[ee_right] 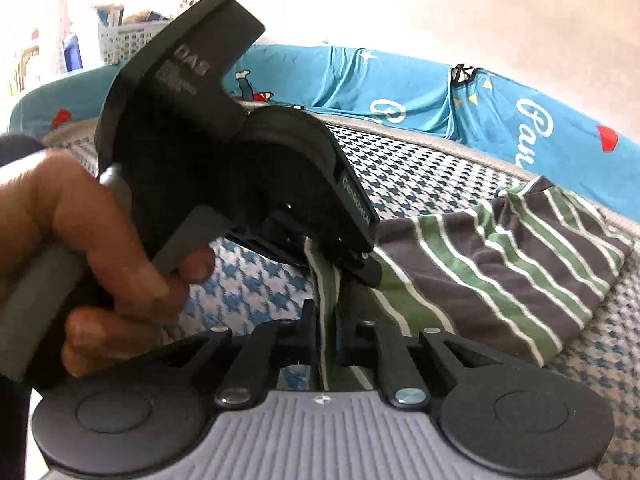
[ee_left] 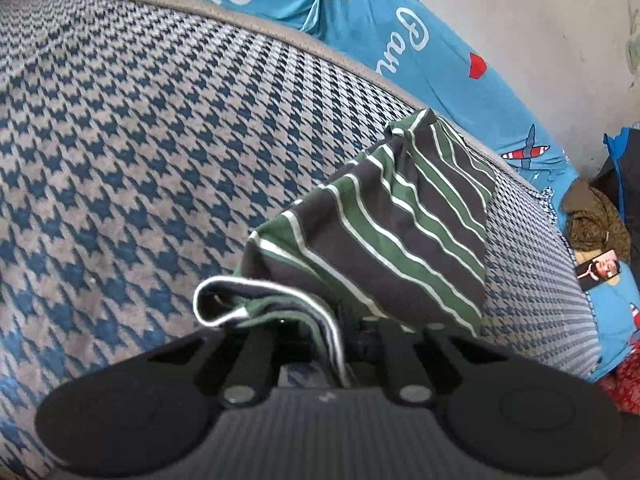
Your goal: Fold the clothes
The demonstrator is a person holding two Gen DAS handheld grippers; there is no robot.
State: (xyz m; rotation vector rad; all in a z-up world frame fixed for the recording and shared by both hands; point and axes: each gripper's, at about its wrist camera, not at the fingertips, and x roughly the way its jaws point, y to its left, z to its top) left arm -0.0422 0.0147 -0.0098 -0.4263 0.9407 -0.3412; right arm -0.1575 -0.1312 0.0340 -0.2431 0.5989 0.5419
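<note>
A dark grey garment with green and white stripes (ee_left: 404, 232) is lifted off the blue-and-white houndstooth mat (ee_left: 140, 140), trailing away to the right. My left gripper (ee_left: 328, 332) is shut on a bunched edge of it. In the right wrist view the same striped garment (ee_right: 512, 264) stretches to the right, and my right gripper (ee_right: 330, 340) is shut on a fold of its edge. The left gripper (ee_right: 340, 256), held by a hand (ee_right: 80, 240), pinches the cloth just above my right fingers, close beside them.
The houndstooth mat (ee_right: 440, 176) lies on a bed with a turquoise printed sheet (ee_left: 400, 40) bunched along its far side. A wall (ee_left: 540, 20) stands behind. A brown cloth and a small card (ee_left: 598, 270) lie at far right. A white basket (ee_right: 120, 36) stands at back left.
</note>
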